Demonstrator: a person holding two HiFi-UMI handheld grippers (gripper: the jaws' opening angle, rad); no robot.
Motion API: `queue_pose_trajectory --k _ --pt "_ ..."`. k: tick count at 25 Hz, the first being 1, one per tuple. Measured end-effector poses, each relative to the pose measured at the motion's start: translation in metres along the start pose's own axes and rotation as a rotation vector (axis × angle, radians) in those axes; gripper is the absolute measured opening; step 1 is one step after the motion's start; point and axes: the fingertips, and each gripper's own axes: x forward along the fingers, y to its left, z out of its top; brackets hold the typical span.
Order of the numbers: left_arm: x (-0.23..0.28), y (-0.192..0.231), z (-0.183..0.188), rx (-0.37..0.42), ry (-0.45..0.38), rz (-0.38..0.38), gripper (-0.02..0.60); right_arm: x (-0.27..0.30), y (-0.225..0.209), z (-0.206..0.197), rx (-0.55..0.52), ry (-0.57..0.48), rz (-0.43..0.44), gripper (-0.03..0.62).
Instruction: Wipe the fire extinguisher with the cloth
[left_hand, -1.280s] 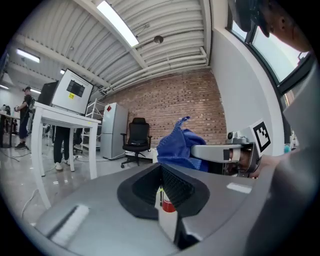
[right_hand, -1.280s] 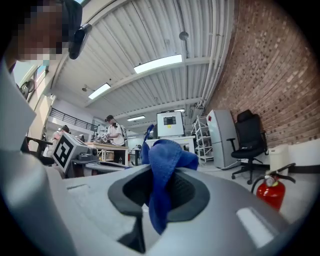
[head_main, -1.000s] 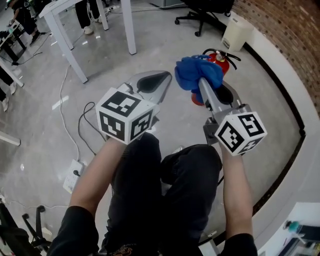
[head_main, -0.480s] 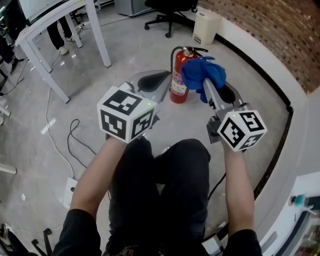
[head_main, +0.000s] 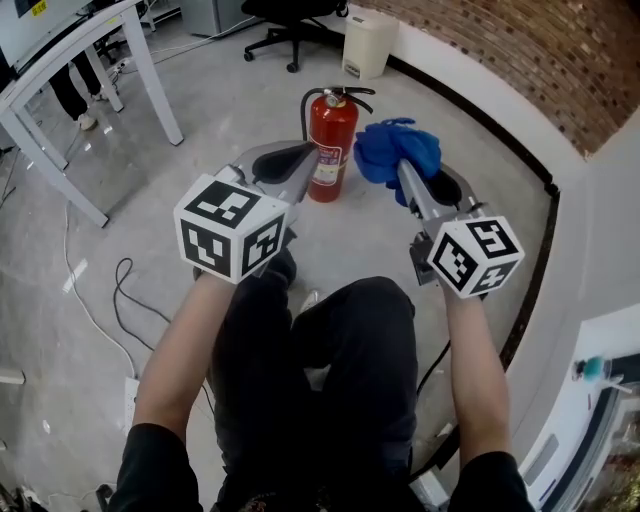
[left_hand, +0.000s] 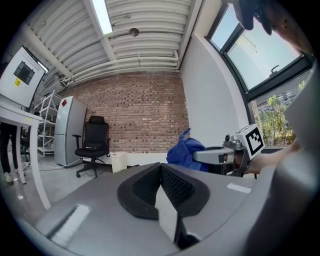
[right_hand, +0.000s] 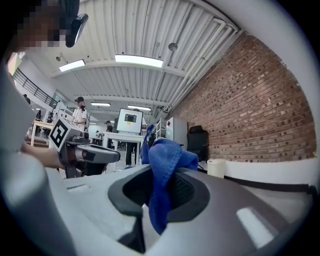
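Extinguisher (head_main: 330, 150) stands upright, just left of the cloth (head_main: 398, 148) clamped in my right gripper (head_main: 402, 176); my left gripper (head_main: 298, 165), shut and empty, flanks the extinguisher's other side.

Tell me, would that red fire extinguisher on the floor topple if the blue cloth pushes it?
Probably not easily: the red cylindrical fire extinguisher looks solid and is likely heavy for its size. It stands tall on a narrow base on the glossy grey floor, so a shove near the top might tip or slide it. The bunched blue cloth should press softly.
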Motion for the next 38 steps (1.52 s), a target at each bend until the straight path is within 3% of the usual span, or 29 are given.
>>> queue_pose_trajectory --k 6,15,23,30,38 --pt "0.015 0.010 -0.013 0.004 0.019 -0.005 0.006 0.005 -0.012 -0.015 -0.015 0.045 -0.003 0.067" --pt "0.050 0.027 -0.032 0.047 0.093 -0.045 0.006 0.026 -0.038 -0.033 -0.131 0.123 0.022 0.067" --pt "0.091 0.050 -0.057 0.078 0.179 -0.101 0.006 0.073 -0.068 -0.057 -0.181 0.178 0.053 0.067" --pt "0.132 0.081 -0.054 0.130 0.209 -0.156 0.006 0.120 -0.108 -0.059 -0.201 0.201 0.035 0.067" --pt "0.194 0.128 -0.054 0.172 0.234 -0.197 0.006 0.188 -0.147 -0.052 -0.258 0.226 0.071 0.067"
